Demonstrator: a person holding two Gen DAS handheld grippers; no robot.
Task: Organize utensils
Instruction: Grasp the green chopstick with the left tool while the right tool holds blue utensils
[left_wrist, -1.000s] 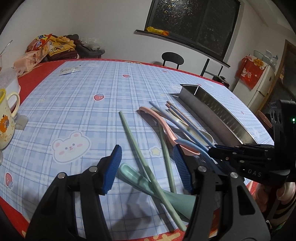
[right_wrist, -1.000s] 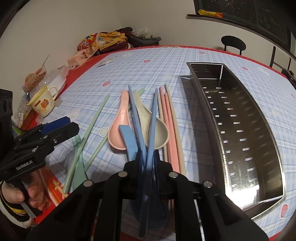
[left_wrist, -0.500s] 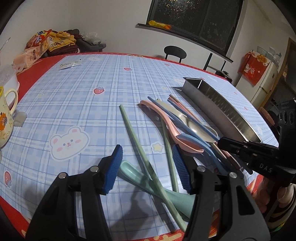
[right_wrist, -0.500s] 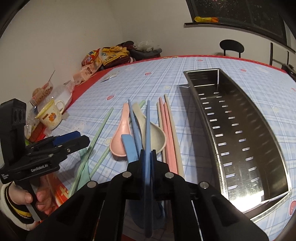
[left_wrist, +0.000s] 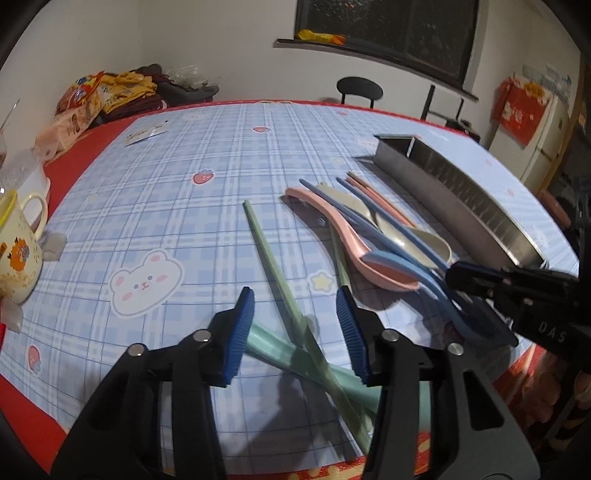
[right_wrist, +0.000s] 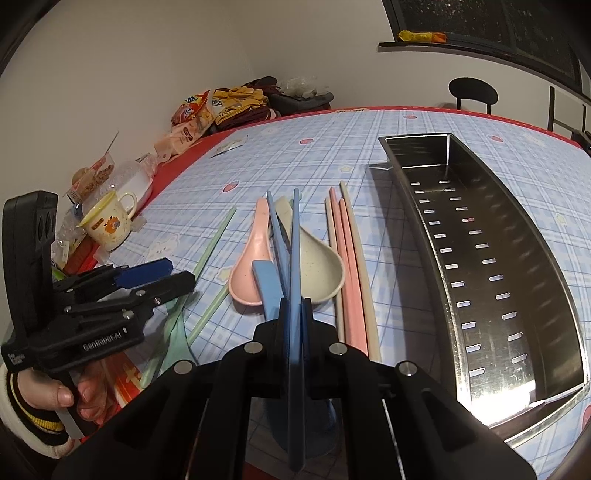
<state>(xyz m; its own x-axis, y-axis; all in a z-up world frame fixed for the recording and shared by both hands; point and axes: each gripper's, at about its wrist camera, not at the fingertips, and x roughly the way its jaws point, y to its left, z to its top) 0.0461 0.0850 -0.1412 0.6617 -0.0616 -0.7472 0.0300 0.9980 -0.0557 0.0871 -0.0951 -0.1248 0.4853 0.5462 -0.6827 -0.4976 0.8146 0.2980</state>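
In the left wrist view my left gripper hovers low over the table, and its jaws are closing. A green chopstick runs between the blue pads without touching them. It crosses over a green spoon. My right gripper is shut on a blue chopstick that points away over the pile. Under it lie a second blue chopstick, a blue spoon, a pink spoon and a beige spoon. Pink and beige chopsticks lie beside them.
A long perforated steel tray lies right of the utensils. At the left table edge stand a yellow mug, a plastic tub and snack bags. A hand holds the left gripper. A black chair stands behind the table.
The left jaws have narrowed around the green chopstick, and that gripper has tilted a little. The right gripper has stayed shut on the blue chopstick, in place.
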